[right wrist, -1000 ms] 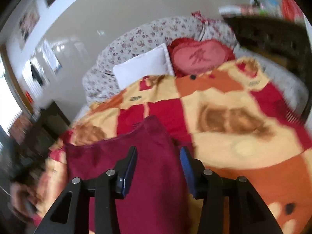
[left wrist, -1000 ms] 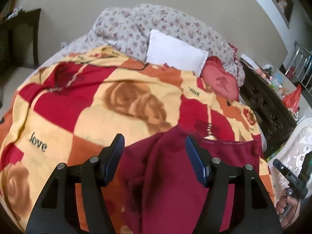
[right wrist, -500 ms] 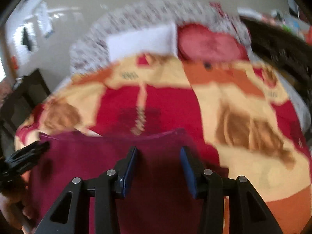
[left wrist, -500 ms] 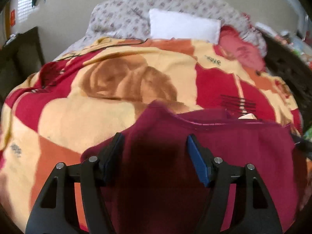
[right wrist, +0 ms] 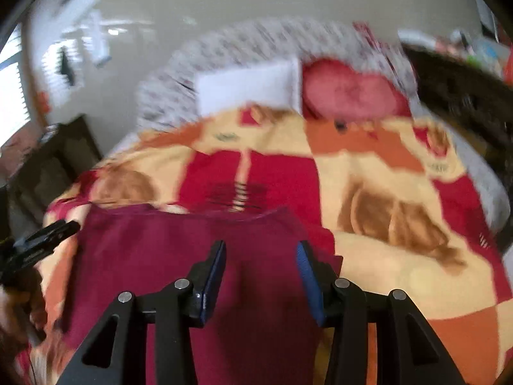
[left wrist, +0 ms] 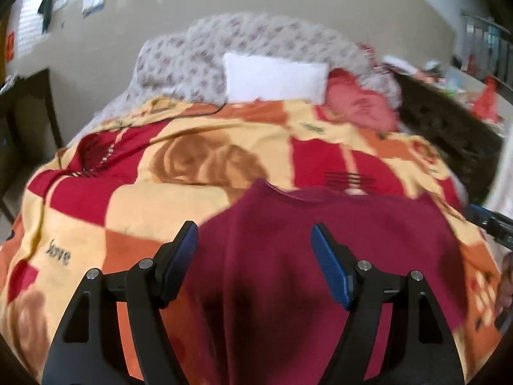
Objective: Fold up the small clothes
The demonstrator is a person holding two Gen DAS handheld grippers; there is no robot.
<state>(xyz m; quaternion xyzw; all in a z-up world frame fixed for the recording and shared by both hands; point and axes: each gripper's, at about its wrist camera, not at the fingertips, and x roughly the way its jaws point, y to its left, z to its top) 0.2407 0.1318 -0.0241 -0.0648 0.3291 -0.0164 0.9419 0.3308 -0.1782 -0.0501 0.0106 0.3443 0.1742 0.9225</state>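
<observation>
You are holding both claws with fingers apart, gripping nothing: left claw [left wrist: 253, 247] and right claw [right wrist: 260, 264] are hovering over the maroon garment [left wrist: 320, 256], which is lying spread on the patterned blanket [left wrist: 128, 199] of the bed. Risk: closing now is likely pinching blanket along with cloth, dragging both. Motion blur is obscuring the garment's near hem, possibly cut off below frame.

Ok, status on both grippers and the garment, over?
Left gripper open, right gripper open. Dark red knit garment flat on patterned blanket. Nothing in the way.
</observation>
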